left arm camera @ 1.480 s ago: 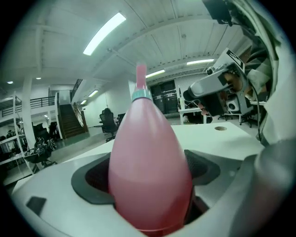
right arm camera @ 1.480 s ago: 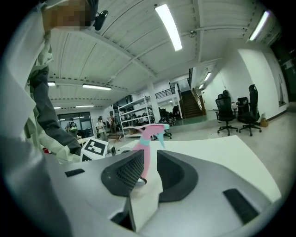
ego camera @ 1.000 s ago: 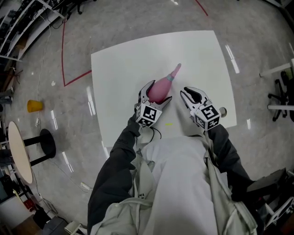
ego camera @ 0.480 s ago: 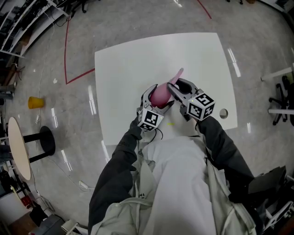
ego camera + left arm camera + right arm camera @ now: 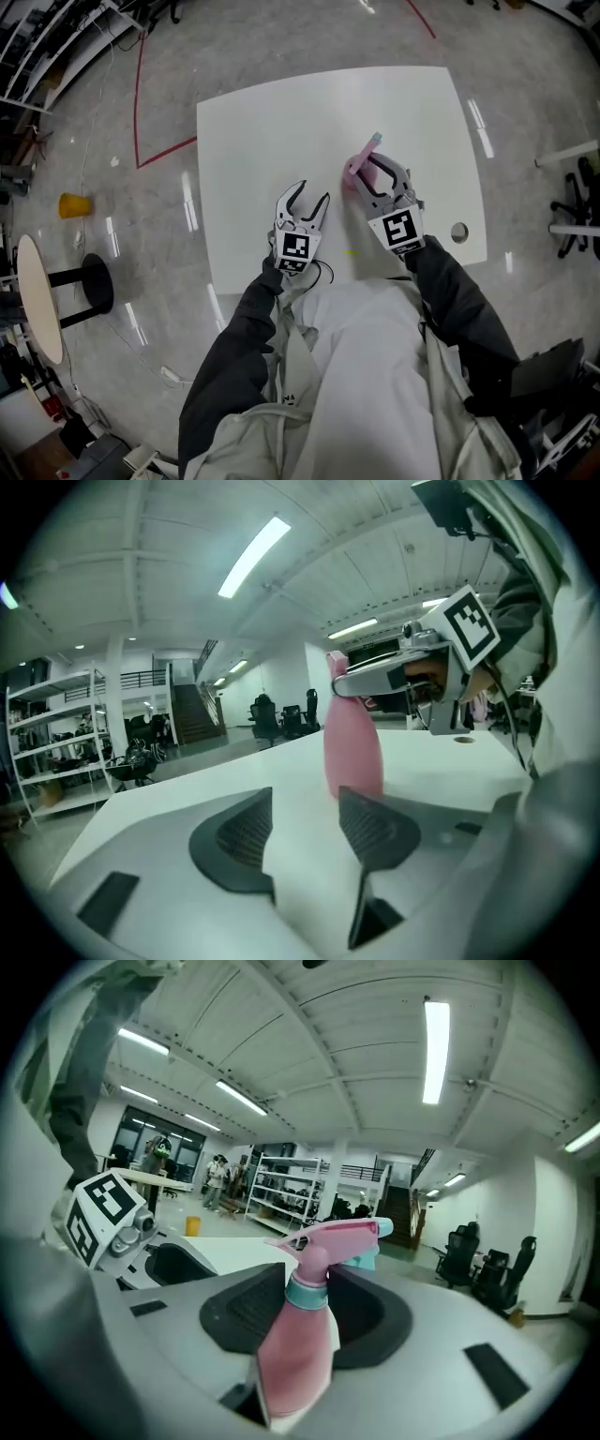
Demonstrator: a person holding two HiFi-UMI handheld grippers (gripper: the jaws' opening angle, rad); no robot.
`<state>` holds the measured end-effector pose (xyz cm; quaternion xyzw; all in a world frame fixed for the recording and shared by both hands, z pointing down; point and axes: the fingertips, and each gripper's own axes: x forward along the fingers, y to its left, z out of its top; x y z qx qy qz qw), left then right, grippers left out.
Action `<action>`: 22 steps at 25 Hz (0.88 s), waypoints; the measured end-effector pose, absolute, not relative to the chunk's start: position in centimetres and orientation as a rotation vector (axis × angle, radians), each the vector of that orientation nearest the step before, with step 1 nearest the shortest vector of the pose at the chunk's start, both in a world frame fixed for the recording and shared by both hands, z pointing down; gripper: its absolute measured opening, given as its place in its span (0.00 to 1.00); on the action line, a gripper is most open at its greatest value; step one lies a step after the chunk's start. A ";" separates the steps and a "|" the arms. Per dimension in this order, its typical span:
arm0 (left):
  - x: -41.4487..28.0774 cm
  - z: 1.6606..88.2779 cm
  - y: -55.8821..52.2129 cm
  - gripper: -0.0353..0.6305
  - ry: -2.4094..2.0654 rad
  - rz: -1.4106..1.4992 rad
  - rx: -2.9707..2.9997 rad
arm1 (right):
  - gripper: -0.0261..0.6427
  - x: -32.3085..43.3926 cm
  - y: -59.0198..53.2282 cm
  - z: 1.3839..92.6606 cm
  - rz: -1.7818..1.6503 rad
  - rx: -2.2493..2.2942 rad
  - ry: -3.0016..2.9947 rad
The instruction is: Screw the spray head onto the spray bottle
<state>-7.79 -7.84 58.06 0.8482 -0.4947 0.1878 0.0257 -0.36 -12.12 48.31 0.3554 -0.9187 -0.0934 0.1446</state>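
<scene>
The pink spray bottle [image 5: 354, 171] stands upright on the white table [image 5: 272, 122], its pink and teal spray head [image 5: 373, 141] on top. My right gripper [image 5: 380, 173] holds it at the neck; its jaws are closing, with the pads against the teal collar [image 5: 307, 1294] under the spray head [image 5: 342, 1234]. From the left gripper view the bottle [image 5: 352, 738] stands just beyond my jaws, and the right gripper [image 5: 394, 675] reaches in at its neck. My left gripper [image 5: 310, 197] sits to the bottle's left, jaws closing with nothing between them [image 5: 305, 829].
A round cable hole [image 5: 458, 231] sits near the table's right front corner. On the floor to the left are a yellow cup [image 5: 72, 204], a small round side table [image 5: 42, 309] and a red tape line [image 5: 141, 94]. Office chairs stand at the right edge.
My left gripper let go of the bottle, drew back and narrowed its jaws. My right gripper came in, took the bottle at the neck and carried it to the right, now upright.
</scene>
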 end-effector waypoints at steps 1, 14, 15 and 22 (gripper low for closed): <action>-7.9 58.3 -7.8 0.36 -1.545 0.587 2.616 | 0.23 -0.2 -11.9 48.5 -0.274 1.041 -2.641; -8.5 58.7 -6.2 0.06 -1.663 0.458 2.390 | 0.03 9.5 -8.5 57.4 0.163 1.374 -2.394; -8.5 59.1 -6.1 0.06 -1.647 0.435 2.363 | 0.03 9.7 -8.5 57.7 0.175 1.380 -2.383; -8.5 58.9 -6.2 0.06 -1.644 0.380 2.313 | 0.03 10.9 -8.2 59.9 0.244 1.374 -2.330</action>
